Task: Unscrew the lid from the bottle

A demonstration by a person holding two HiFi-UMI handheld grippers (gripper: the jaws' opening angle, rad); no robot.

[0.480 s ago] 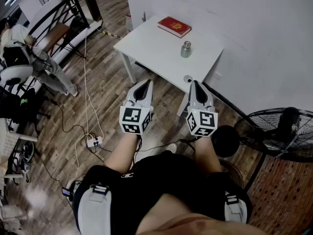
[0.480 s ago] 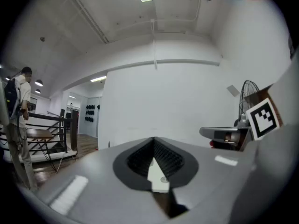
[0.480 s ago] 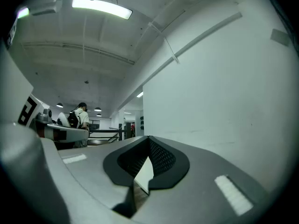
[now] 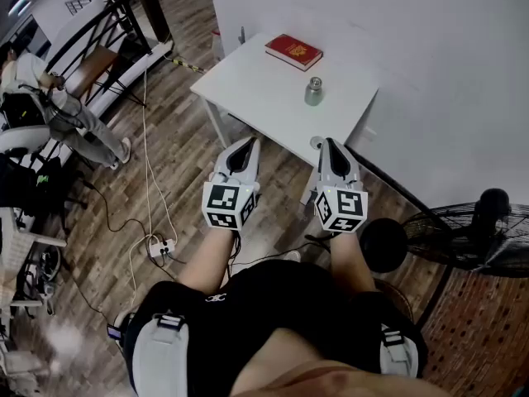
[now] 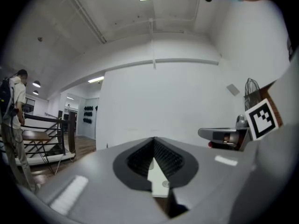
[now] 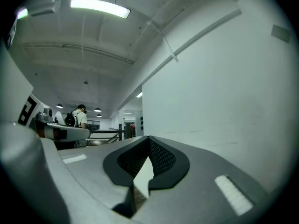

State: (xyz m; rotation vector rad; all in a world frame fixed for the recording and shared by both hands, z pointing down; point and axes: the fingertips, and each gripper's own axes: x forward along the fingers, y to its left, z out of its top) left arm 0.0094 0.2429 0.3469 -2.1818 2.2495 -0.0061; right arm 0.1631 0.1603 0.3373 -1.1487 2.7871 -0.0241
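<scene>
Small silver metal bottle [image 4: 313,92] stands on the white bench [image 4: 256,81], lid detail indistinct; left gripper [image 4: 248,144] and right gripper [image 4: 329,144] jaws closed, empty.

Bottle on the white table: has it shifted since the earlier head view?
No. The bottle keeps the same gap from the red book and from the table edges. The whole table just sits slightly lower in the view.
</scene>
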